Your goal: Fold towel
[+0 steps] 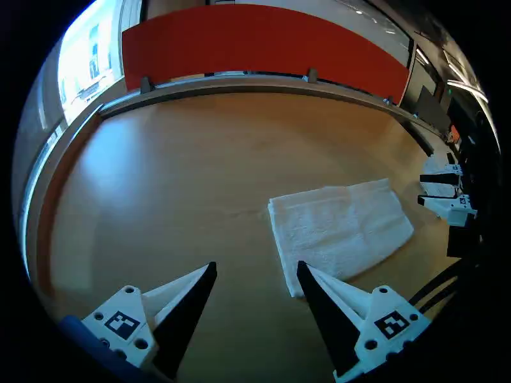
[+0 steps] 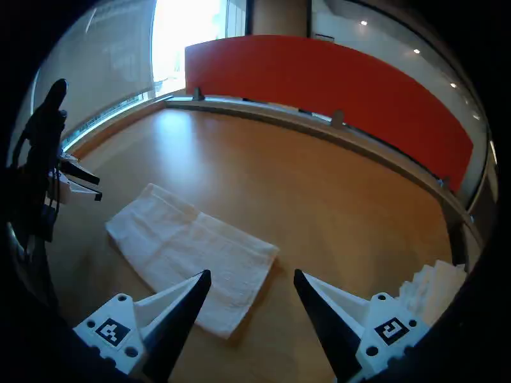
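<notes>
Towel (image 1: pixel 342 233): white, already folded flat on wooden table (image 1: pixel 179 191), just ahead of both claws
L gripper (image 1: pixel 255 265): jaws wide, empty, by towel's near corner
R gripper (image 2: pixel 251 273): jaws wide, empty, over near edge
Risk: pinching one layer only → fold slips open; dragging bunches cloth
Room: bare tabletop beyond, bounded by red divider (image 1: pixel 255 45); white pile (image 2: pixel 434 287) at R, possibly more towels
</notes>
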